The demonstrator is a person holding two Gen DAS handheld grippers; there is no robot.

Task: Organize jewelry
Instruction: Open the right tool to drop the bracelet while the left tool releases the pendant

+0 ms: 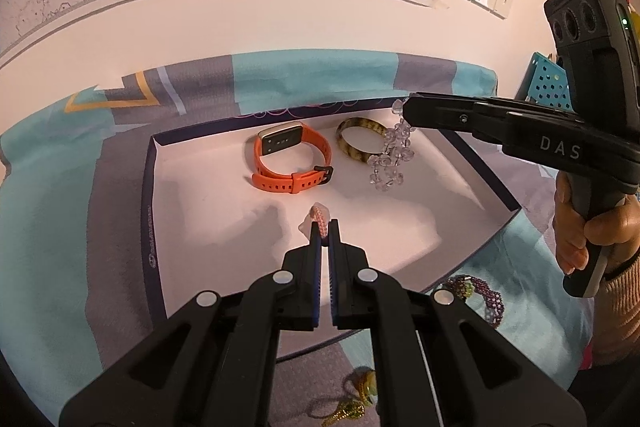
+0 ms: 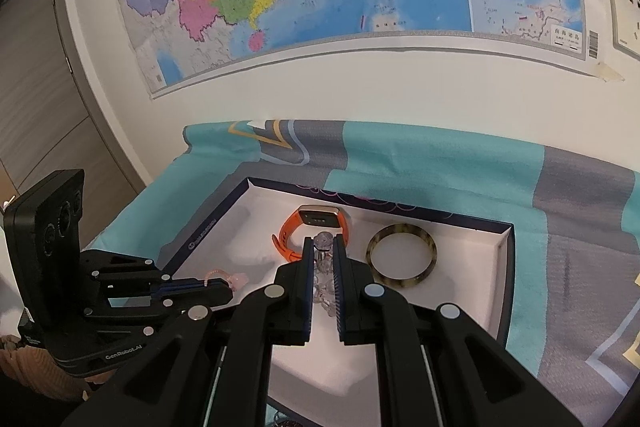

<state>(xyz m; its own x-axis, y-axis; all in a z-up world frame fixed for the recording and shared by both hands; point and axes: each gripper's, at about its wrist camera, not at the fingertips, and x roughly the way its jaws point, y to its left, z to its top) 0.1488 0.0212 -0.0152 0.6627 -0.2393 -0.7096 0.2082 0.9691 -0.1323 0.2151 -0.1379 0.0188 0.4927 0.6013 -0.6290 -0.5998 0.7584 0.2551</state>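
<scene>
Two tools clamped: left tool [image 1: 325, 227] on pink woven band [image 1: 319, 217], right tool [image 2: 323, 247] on clear faceted beads [image 1: 390, 157].

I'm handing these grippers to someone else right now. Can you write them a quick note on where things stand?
Left gripper: shut on a pink beaded bracelet, over the white box.
Right gripper: shut on a clear crystal bracelet, hanging over the box beside the amber bangle.
Done: orange watch and bangle lie in the box.
Left: set both held bracelets down, then fetch the purple beaded bracelet and gold piece on the cloth outside.
</scene>
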